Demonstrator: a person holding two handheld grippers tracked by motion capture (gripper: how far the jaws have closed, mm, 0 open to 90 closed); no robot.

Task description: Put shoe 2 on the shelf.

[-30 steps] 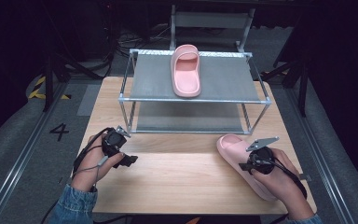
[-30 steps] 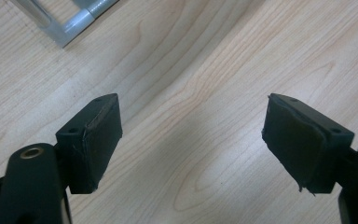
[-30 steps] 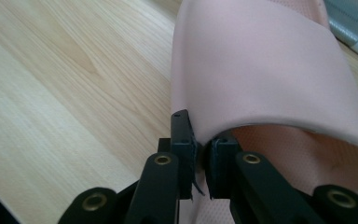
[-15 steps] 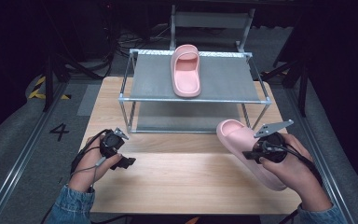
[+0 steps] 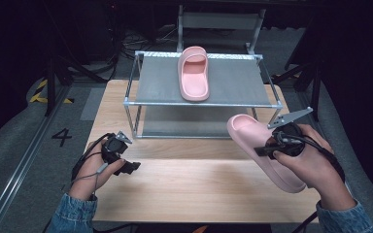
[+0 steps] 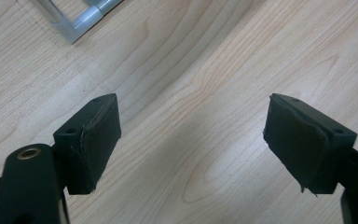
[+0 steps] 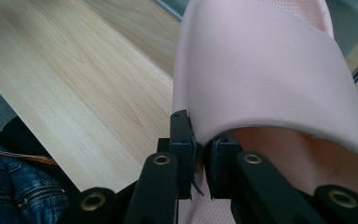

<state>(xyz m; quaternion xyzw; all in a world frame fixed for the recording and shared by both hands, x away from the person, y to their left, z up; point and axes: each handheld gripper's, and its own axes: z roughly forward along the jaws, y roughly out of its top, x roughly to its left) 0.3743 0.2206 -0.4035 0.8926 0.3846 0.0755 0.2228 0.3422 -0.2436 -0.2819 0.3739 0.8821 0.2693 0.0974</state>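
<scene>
A pink slipper point(image 5: 260, 148) hangs above the right side of the wooden table point(image 5: 189, 187), toe toward the rack. My right gripper point(image 5: 267, 149) is shut on it. In the right gripper view the black pads point(image 7: 182, 140) pinch the side wall of the slipper's strap point(image 7: 261, 79). A second pink slipper point(image 5: 194, 73) lies on the top shelf of the metal rack point(image 5: 233, 82), toe away from me. My left gripper point(image 5: 126, 167) rests on the table at the left. Its fingers point(image 6: 95, 135) stand wide apart over bare wood point(image 6: 191, 116), nothing between them.
The rack has a lower shelf point(image 5: 194, 127) under the top one, and its metal corner post point(image 6: 81, 18) stands just ahead of the left gripper. Dark floor and a grey chair frame point(image 5: 218, 22) lie behind the table.
My right gripper has lifted the pink slipper off the table; it now hangs higher and nearer the rack. The left gripper has stayed put.
</scene>
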